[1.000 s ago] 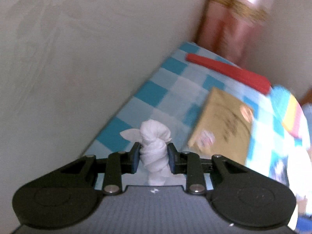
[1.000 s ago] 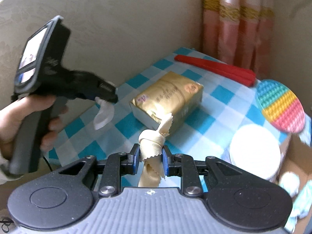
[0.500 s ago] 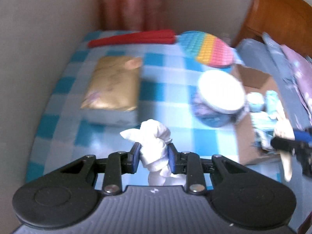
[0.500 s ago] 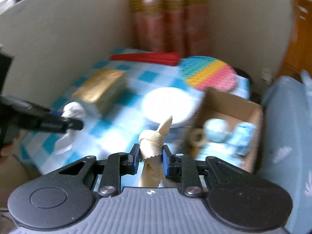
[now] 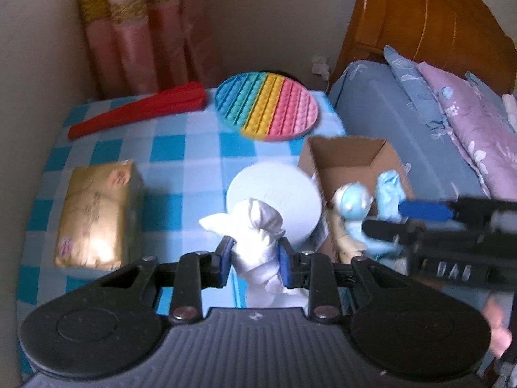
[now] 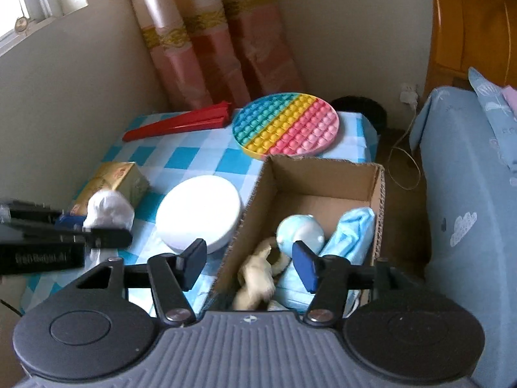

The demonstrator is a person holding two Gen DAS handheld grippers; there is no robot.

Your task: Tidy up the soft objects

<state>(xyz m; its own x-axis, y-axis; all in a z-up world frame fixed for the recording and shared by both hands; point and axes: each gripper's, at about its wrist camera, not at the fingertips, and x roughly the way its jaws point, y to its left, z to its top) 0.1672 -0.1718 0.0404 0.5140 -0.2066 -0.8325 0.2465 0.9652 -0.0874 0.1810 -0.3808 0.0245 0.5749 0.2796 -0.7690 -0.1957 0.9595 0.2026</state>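
Note:
My left gripper [image 5: 255, 260] is shut on a white knotted cloth [image 5: 258, 226], held above the blue checked table just left of the cardboard box [image 5: 349, 148]. My right gripper [image 6: 250, 265] hangs over that box [image 6: 323, 168] with its jaws opening. A cream knotted cloth [image 6: 258, 274] lies below and between the pads, touching neither. Two light blue cloth bundles [image 6: 300, 232] also lie in the box. The right wrist view shows the white cloth [image 6: 110, 210] in the left gripper at the far left.
On the table are a gold tissue pack [image 5: 93, 213], a white round lid [image 5: 274, 190], a rainbow bubble disc [image 5: 266, 108] and a red folded fan [image 5: 139, 113]. A wall and curtain stand behind. A blue bed [image 5: 420, 135] borders the box on the right.
Both grippers swung from the wall side to the right, toward the box. The right gripper opened and let go of the cream cloth, which now lies in the box.

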